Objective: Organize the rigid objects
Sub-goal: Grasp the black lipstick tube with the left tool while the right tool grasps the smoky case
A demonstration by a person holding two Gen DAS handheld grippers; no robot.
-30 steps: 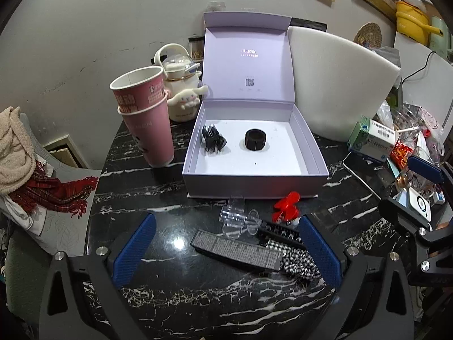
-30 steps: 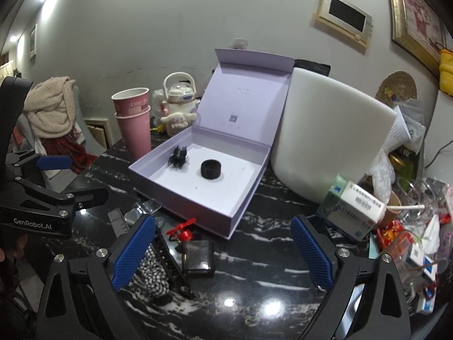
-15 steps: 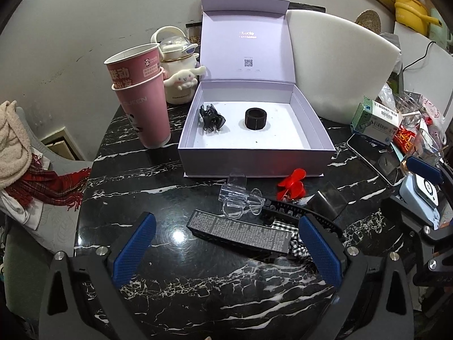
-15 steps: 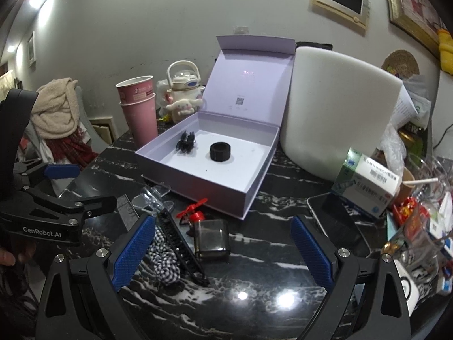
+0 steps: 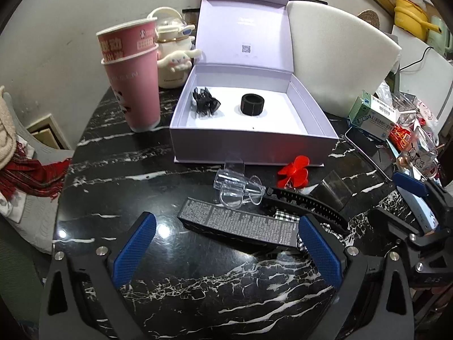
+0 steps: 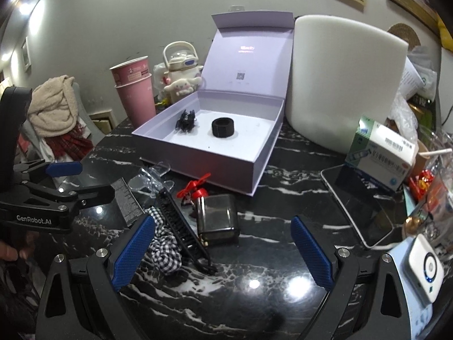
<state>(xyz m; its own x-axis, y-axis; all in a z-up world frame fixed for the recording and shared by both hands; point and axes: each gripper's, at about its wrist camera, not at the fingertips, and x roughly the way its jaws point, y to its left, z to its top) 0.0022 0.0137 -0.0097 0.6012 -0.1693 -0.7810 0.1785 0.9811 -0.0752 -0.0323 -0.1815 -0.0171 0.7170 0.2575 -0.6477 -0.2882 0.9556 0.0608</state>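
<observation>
An open lilac box (image 5: 254, 147) (image 6: 226, 167) stands mid-table; inside lie a black hair claw (image 5: 205, 102) (image 6: 185, 120) and a black ring (image 5: 252, 105) (image 6: 223, 127). In front of it lie a clear plastic clip (image 5: 236, 188), a red clip (image 5: 293, 171) (image 6: 195, 188), a long dark printed box (image 5: 239, 225), a black comb (image 5: 305, 204) (image 6: 182, 226), a smoky square case (image 6: 218, 218) and checked cloth (image 6: 165, 250). My left gripper (image 5: 226, 249) is open just short of the printed box. My right gripper (image 6: 222, 255) is open near the case and comb.
Stacked pink cups (image 5: 131, 73) and a white kettle with a plush toy (image 5: 174, 56) stand left of the box. White foam (image 6: 345, 85), a medicine carton (image 6: 382, 153), a phone (image 6: 362, 209) and clutter sit right. A chair with cloths (image 6: 53, 113) is left.
Both grippers have moved forward and lower toward the table; the box and loose items look larger and nearer. Nothing was taken hold of.
</observation>
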